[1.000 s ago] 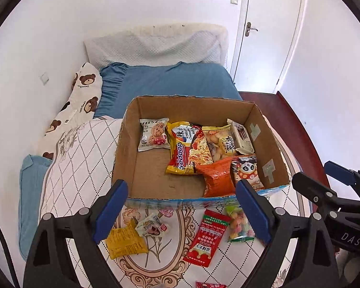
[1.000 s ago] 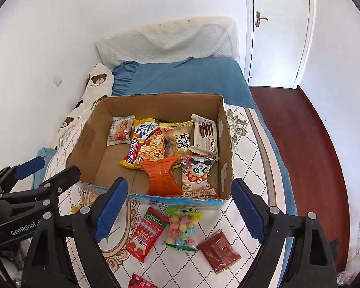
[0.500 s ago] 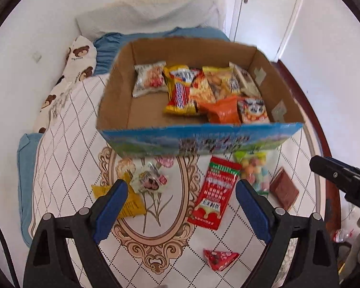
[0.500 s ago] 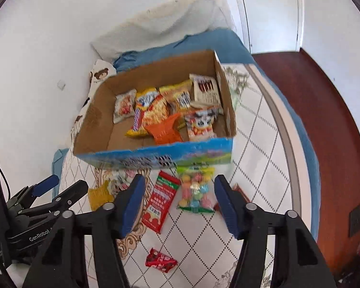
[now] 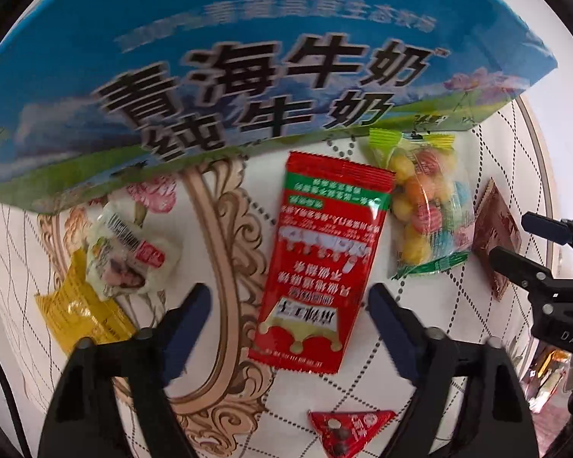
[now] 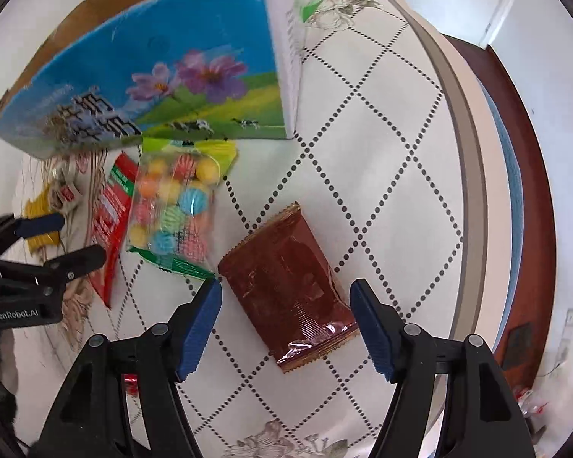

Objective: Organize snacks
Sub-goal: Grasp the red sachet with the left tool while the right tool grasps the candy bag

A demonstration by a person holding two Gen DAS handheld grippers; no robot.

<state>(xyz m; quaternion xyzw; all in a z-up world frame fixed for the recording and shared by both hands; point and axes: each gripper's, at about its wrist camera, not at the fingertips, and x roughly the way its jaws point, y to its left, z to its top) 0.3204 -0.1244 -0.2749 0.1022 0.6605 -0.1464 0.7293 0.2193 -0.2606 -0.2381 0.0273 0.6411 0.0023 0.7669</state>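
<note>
My left gripper (image 5: pixel 288 307) is open, low over the bed, straddling the lower part of a red snack packet (image 5: pixel 321 263). My right gripper (image 6: pixel 284 311) is open around a brown foil packet (image 6: pixel 290 290). A clear bag of colourful candy balls (image 5: pixel 426 210) lies between the two packets; it also shows in the right wrist view (image 6: pixel 175 202). The blue-sided cardboard box (image 5: pixel 229 65) stands just beyond them, its inside hidden. A white wrapped snack (image 5: pixel 128 255) and a yellow packet (image 5: pixel 80 316) lie left, a small red triangular packet (image 5: pixel 347 427) near me.
The snacks lie on a white quilt with a dotted diamond pattern (image 6: pixel 366 145). The bed's right edge (image 6: pixel 473 175) drops to a dark wooden floor (image 6: pixel 531 229). The right gripper shows in the left wrist view (image 5: pixel 531 252).
Both grippers have dropped down close to the quilt and forward. The box interior has gone out of view. The red packet now sits between the left fingers, the brown packet between the right.
</note>
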